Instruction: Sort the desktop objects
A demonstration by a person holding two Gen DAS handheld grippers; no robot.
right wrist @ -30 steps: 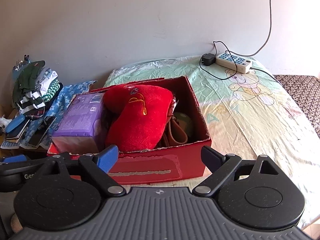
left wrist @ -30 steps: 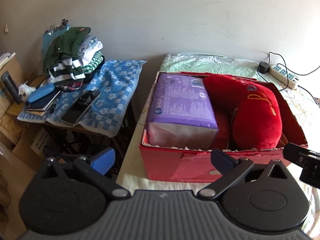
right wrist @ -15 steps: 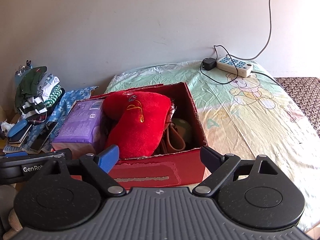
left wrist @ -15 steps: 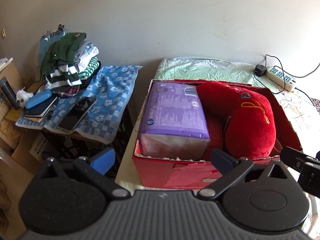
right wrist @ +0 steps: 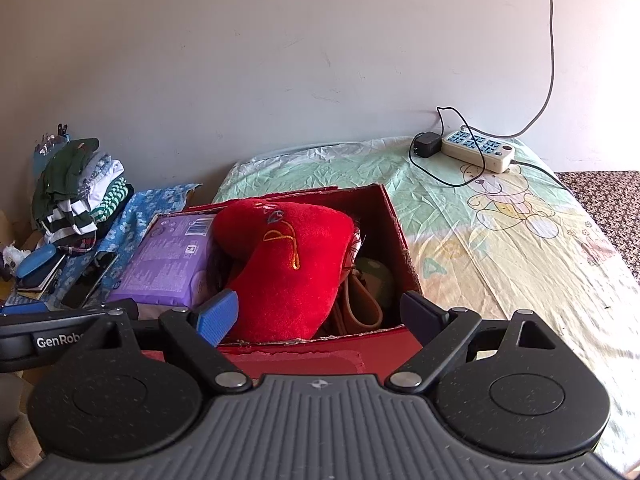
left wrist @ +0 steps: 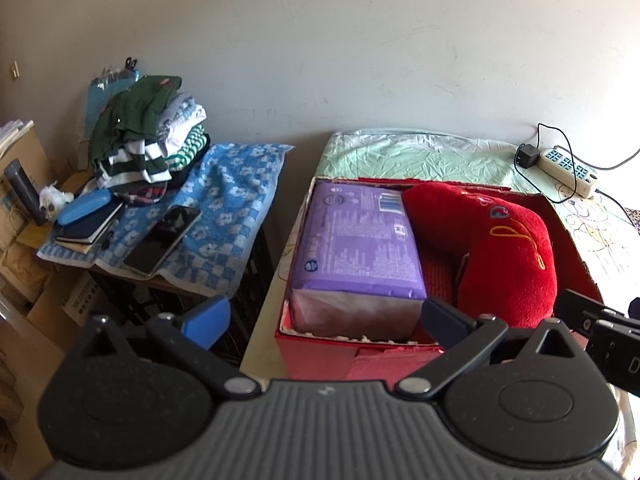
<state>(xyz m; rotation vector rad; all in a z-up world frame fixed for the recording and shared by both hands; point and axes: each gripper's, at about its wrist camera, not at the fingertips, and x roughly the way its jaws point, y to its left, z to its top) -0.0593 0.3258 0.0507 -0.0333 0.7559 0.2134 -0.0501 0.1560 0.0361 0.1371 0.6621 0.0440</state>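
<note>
A red box (left wrist: 320, 350) sits on a bed (right wrist: 500, 248) near its left edge, packed with a purple pack (left wrist: 358, 244) on the left and a red cushion (left wrist: 504, 256) beside it, the two touching. In the right wrist view, brown straps (right wrist: 360, 308) and a green object (right wrist: 378, 276) fill the box's right end behind the cushion.

The left tongs (left wrist: 326, 318) and right tongs (right wrist: 320, 312) both hang spread wide and empty just before the box's near wall, side by side.

Left of the bed, a worktop draped in blue cloth (left wrist: 232, 208) carries a phone (left wrist: 162, 240), a blue case (left wrist: 82, 206) lying on notebooks (left wrist: 86, 228), and a pile of folded clothes (left wrist: 144, 148).

At the bed's far corner, against the wall, lies a power strip (right wrist: 478, 150) with a black adapter (right wrist: 426, 146) plugged in.
</note>
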